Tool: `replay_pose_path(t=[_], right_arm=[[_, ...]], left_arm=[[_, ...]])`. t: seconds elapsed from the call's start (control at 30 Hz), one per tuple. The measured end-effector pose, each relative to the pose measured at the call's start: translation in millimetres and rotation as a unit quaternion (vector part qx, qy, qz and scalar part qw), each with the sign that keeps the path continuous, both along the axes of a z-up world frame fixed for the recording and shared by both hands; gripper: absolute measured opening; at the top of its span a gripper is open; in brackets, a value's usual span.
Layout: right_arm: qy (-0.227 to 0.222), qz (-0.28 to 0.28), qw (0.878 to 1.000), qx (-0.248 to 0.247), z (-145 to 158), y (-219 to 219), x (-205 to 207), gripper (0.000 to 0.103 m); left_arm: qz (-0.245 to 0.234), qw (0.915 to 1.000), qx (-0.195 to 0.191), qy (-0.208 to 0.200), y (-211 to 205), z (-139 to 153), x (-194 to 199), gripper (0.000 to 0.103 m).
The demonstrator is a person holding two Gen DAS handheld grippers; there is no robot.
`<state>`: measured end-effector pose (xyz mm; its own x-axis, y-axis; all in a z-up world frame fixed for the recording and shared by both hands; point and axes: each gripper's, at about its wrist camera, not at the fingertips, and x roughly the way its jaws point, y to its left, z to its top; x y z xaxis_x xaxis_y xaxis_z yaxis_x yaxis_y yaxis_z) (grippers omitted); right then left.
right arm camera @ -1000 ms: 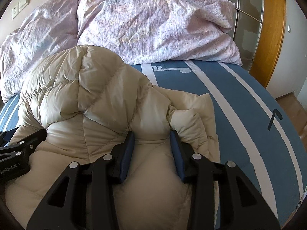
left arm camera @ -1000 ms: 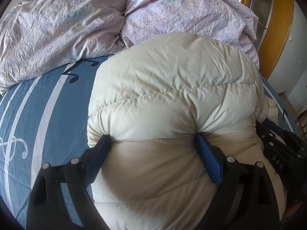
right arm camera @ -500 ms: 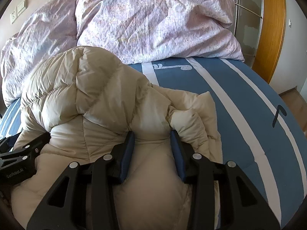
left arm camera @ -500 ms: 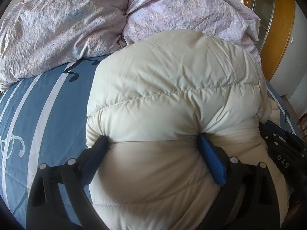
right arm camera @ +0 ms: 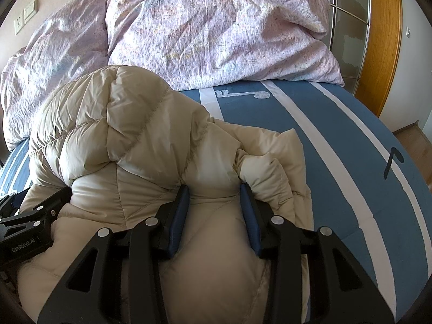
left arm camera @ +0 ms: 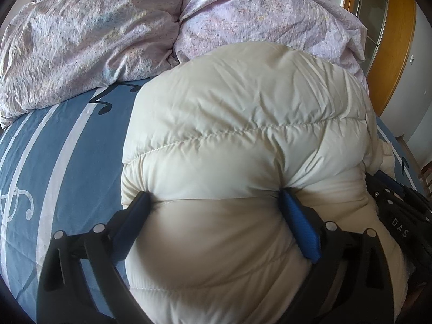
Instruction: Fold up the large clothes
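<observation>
A cream puffy down jacket (left arm camera: 243,121) lies bunched on the bed. In the left wrist view my left gripper (left arm camera: 213,195) straddles a thick roll of it with its jaws very wide. Both blue pads (left arm camera: 299,226) dent the padding, which bulges up between them. In the right wrist view the same jacket (right arm camera: 121,135) looks beige, and my right gripper (right arm camera: 214,188) is shut on a narrower fold near a loose sleeve or edge (right arm camera: 272,167). Each gripper shows at the edge of the other's view: the right gripper (left arm camera: 399,216) and the left gripper (right arm camera: 27,229), side by side.
The bed has a blue sheet with white stripes (left arm camera: 67,148) (right arm camera: 337,148). Crumpled lilac bedding (left arm camera: 94,40) (right arm camera: 216,32) is piled at the head. A wooden door frame with glass (right arm camera: 383,40) stands to the right, and wall sockets (right arm camera: 27,13) at upper left.
The left gripper's jaws have spread a little wider around the jacket roll. The right gripper and the jacket's fold look unchanged, and both hands stay in place.
</observation>
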<state>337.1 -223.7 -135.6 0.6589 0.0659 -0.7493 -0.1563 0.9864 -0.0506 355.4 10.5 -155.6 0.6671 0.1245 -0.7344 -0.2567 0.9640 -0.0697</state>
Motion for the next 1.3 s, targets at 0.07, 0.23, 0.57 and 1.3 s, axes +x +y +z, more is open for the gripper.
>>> replay_pose_path(t=[0.07,0.23,0.57,1.3], right_arm=[[0.000,0.000,1.000,0.000,0.0,0.0,-0.1,0.040],[0.000,0.000,1.000,0.000,0.1,0.0,-0.1,0.040],[0.000,0.000,1.000,0.000,0.1,-0.2,0.1,0.040],[0.032,-0.003,0.999,0.009,1.5,-1.4,8.4,0.040]], left_arm=[[0.000,1.0000,0.000,0.000,0.0,-0.2,-0.1,0.096],[0.000,1.0000,0.000,0.000,-0.1,-0.6,-0.1,0.096],[0.000,1.0000,0.000,0.000,0.0,-1.1,-0.3,0.097],[0.008,0.9997,0.013,0.019,-0.8,-2.1,5.7,0.100]])
